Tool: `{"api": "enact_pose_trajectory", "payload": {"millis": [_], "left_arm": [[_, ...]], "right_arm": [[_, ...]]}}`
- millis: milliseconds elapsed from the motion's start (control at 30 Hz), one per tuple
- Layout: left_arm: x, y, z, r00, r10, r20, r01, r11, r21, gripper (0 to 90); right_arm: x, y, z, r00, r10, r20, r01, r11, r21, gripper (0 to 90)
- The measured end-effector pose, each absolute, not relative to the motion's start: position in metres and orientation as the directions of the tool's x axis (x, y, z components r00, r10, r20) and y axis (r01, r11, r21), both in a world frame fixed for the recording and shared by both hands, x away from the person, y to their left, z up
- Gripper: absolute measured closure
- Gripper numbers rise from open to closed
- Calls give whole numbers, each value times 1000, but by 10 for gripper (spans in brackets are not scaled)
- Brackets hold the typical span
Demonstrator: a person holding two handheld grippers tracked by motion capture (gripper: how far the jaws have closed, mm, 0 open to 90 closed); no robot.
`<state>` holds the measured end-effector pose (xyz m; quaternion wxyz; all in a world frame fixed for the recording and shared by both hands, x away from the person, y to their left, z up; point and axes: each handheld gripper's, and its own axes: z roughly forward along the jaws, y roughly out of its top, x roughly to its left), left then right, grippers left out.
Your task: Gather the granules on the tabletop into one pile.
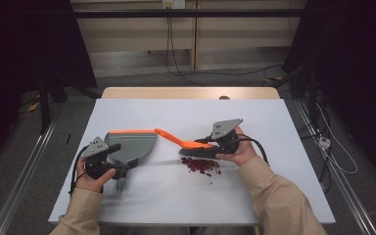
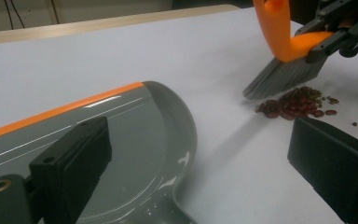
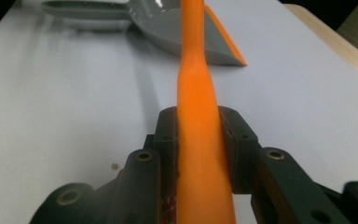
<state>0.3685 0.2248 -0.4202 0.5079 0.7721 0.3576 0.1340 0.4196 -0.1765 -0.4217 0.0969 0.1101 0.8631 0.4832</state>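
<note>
An orange brush [image 1: 182,142] with dark grey bristles [image 2: 283,75] stands on the white table, its handle slanting up to the left. My right gripper [image 1: 210,145] is shut on that handle [image 3: 200,140], both pads pressed against it. Bristle tips rest just behind a small pile of red beans [image 1: 203,165] [image 2: 297,102]. A grey dustpan [image 1: 133,144] with an orange lip lies flat to the left, mouth facing away from me. My left gripper [image 1: 113,157] sits at the pan's near end. Its jaws [image 2: 200,140] stand wide apart, and the pan's neck lies between them, untouched.
The white table top [image 1: 176,196] has bare room in front of the beans and behind the pan. A wooden strip [image 1: 191,93] runs along its far edge. A few stray beans [image 2: 354,124] lie apart from the pile. Cables hang on the floor beyond.
</note>
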Motion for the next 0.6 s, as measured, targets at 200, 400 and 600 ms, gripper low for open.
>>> {"api": "enact_pose_trajectory", "payload": {"millis": [200,400,600], "left_arm": [[368,225,-420,706,689,-162,420,-224,879,60],[368,225,-420,709,687,-158,417,-227,880,60],[369,225,-420,706,689,-162,421,-225,878,59]], "right_arm": [[412,-178,-413,-949,313,-37,118,461,880,712],[388,-174,-409,-959,282,13,139,432,891,712],[362,-174,-422,-964,250,92,191,410,892,712]]}}
